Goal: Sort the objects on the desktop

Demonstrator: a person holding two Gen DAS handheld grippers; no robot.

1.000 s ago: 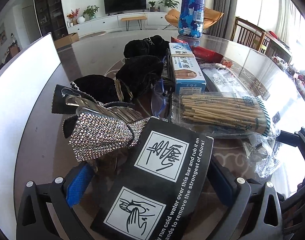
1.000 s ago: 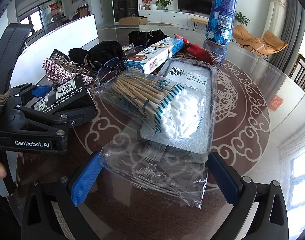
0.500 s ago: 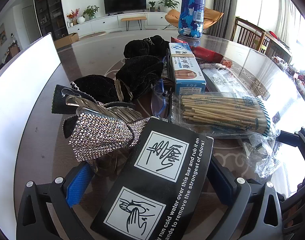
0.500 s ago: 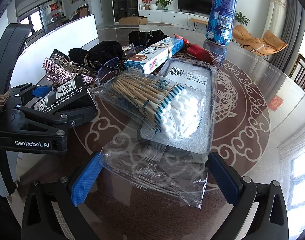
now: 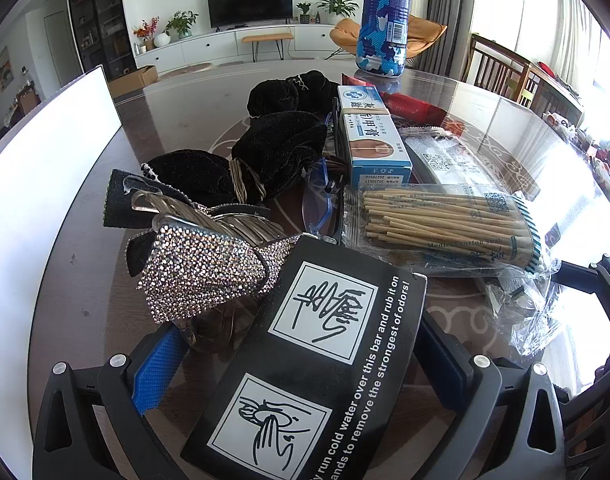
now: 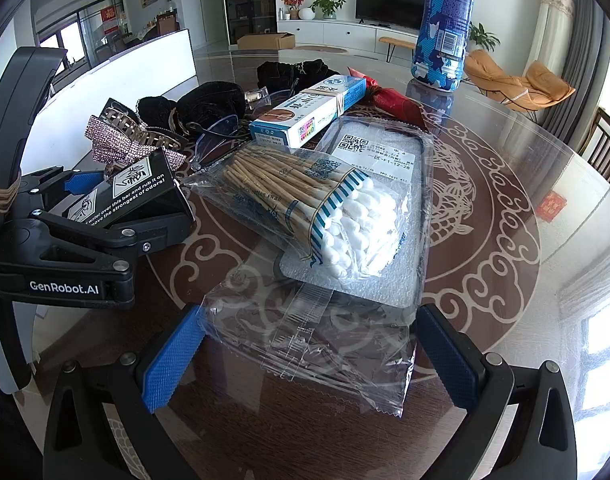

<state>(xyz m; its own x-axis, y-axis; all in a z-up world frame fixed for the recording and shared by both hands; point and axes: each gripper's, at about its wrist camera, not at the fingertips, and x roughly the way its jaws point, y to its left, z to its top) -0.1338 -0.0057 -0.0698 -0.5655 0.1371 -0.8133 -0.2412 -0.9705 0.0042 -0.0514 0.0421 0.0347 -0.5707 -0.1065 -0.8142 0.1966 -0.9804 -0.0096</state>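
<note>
My left gripper [image 5: 301, 356] is open, its jaws on either side of a black box [image 5: 317, 364] with white hand-washing pictures; the box also shows in the right wrist view [image 6: 125, 196]. A rhinestone hair clip [image 5: 201, 268] lies just left of the box. My right gripper [image 6: 309, 356] is open, its jaws astride a clear plastic bag [image 6: 321, 344]. A pack of cotton swabs [image 6: 309, 200] lies beyond that bag, partly on a white labelled pouch [image 6: 381, 160]. A blue and white carton [image 6: 309, 112] lies farther back.
Black velvet hair bows [image 5: 277, 152], clear glasses [image 5: 321, 200] and a red packet [image 6: 393, 100] lie among the pile. A tall blue camouflage bottle [image 6: 445, 24] stands at the back of the round glass table [image 6: 505, 240]. A white board [image 5: 37, 168] stands along the left.
</note>
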